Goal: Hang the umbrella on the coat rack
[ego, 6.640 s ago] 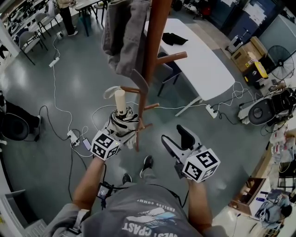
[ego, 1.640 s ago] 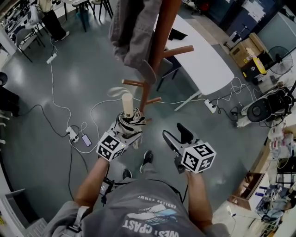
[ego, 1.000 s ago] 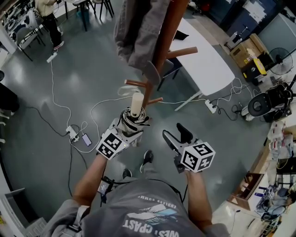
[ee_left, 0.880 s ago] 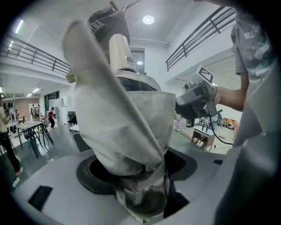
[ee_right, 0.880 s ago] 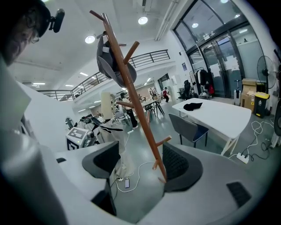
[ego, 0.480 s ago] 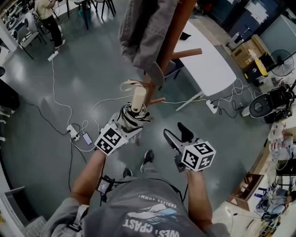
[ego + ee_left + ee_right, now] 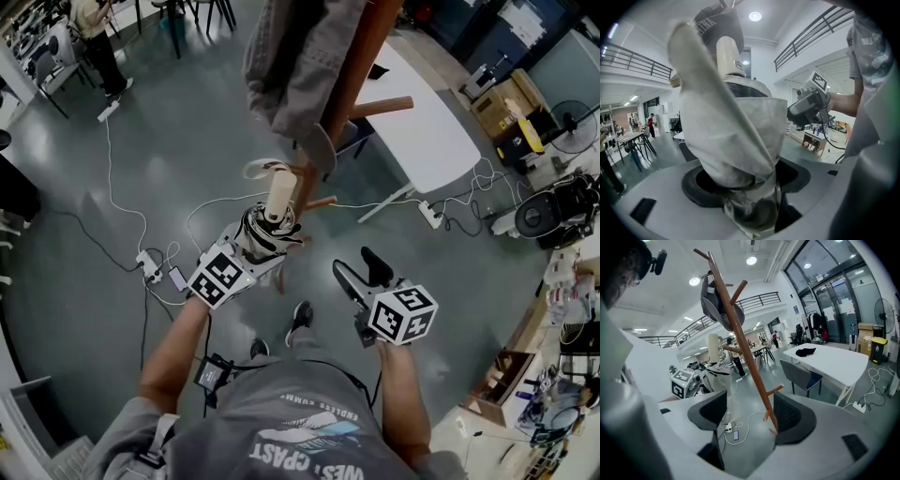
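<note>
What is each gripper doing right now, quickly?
Left gripper: closed on the folded off-white fabric umbrella with a cream handle.
Right gripper: open, holding nothing.

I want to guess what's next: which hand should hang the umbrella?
Left. The left gripper holds the umbrella beside the coat rack; the right gripper is open and empty.

Low in the frame, the person (image 7: 281,412) is wearing a grey printed T-shirt (image 7: 309,448), a black wrist device (image 7: 208,375) and dark shoes (image 7: 300,317).
</note>
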